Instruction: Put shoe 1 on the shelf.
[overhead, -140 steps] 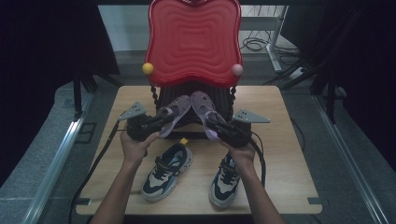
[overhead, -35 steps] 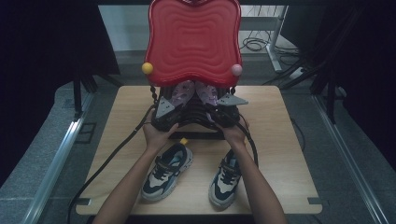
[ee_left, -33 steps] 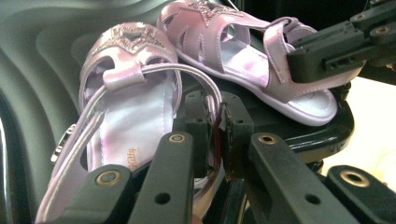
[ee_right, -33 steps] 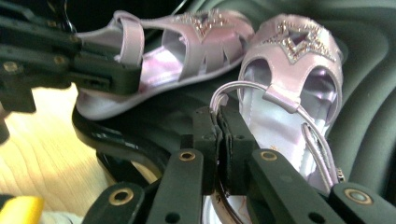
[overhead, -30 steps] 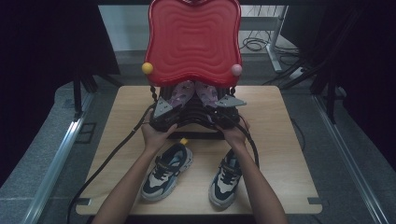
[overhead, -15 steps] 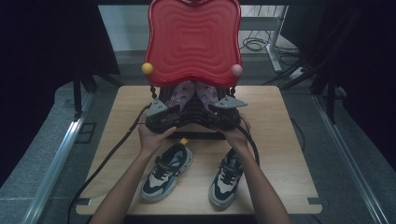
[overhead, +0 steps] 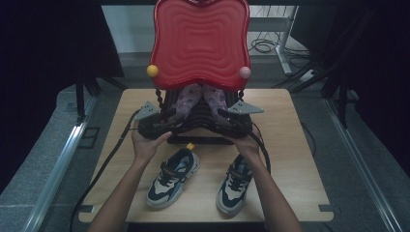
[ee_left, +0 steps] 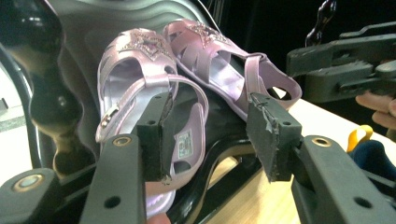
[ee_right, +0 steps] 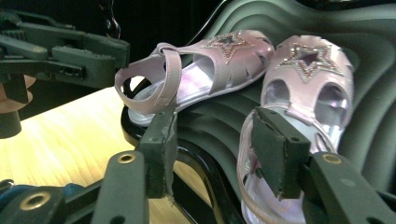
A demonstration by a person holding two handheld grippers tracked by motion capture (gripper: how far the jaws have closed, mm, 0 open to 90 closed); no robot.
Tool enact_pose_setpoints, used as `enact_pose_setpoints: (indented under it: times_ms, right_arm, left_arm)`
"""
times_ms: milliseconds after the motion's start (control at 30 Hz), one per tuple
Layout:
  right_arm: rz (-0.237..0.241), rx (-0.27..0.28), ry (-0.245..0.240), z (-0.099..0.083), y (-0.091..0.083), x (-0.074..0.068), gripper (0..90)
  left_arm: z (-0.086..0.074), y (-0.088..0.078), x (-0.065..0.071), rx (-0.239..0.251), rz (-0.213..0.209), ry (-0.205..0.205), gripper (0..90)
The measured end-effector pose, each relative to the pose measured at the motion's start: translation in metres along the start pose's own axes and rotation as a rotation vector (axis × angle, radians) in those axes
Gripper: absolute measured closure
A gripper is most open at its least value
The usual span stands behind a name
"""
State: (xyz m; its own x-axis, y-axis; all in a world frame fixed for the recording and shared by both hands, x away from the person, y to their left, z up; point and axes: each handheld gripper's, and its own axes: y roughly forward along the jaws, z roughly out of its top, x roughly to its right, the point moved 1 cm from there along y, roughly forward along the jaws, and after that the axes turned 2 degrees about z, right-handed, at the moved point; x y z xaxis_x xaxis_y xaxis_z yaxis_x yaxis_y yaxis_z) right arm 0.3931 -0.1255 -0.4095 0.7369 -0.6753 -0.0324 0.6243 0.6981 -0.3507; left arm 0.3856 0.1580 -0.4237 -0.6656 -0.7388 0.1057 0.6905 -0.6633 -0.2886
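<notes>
Two lilac sandals lie side by side, toes to the far side, on the ribbed black seat of a small chair whose glossy red back has a wavy outline and rippled face, with a yellow knob at its left corner and a pink one at its right. The chair stands at the far middle of the pale wooden counter. The sandals are smooth, slightly pearly, with cut-out straps and a glittering star on each toe.

The left gripper has just been opening; its fingers, black with worn grey pads, stand wide around the heel of the left sandal without pressing it. The right gripper has also just been opening, and its fingers stand wide at the heel of the right sandal, the pads clear of it.

Nearer on the counter lie two chunky laced sneakers, navy, grey and cream, just in front of the chair.
</notes>
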Motion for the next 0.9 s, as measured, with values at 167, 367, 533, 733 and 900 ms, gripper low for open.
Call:
enact_pose_setpoints:
  times_ms: [167,367,533,733,900]
  right_arm:
    - [0.009,0.011,0.013,-0.005,-0.012,-0.003,49.4]
    - [0.023,0.004,0.019,-0.014,-0.021,-0.006,48.7]
    - [0.032,0.000,0.025,-0.022,-0.027,-0.009,48.1]
    - [0.039,0.001,0.033,-0.030,-0.037,-0.014,47.9]
    - [0.044,0.004,0.038,-0.037,-0.043,-0.017,47.9]
  left_arm:
    - [-0.003,-0.007,0.003,-0.012,0.004,0.012,51.2]
    - [-0.007,-0.016,0.007,-0.046,-0.005,0.014,50.4]
    - [-0.012,-0.023,0.009,-0.054,-0.013,-0.007,50.2]
    - [-0.020,-0.034,0.014,-0.061,-0.027,-0.025,50.1]
    - [-0.026,-0.040,0.019,-0.059,-0.036,-0.020,50.3]
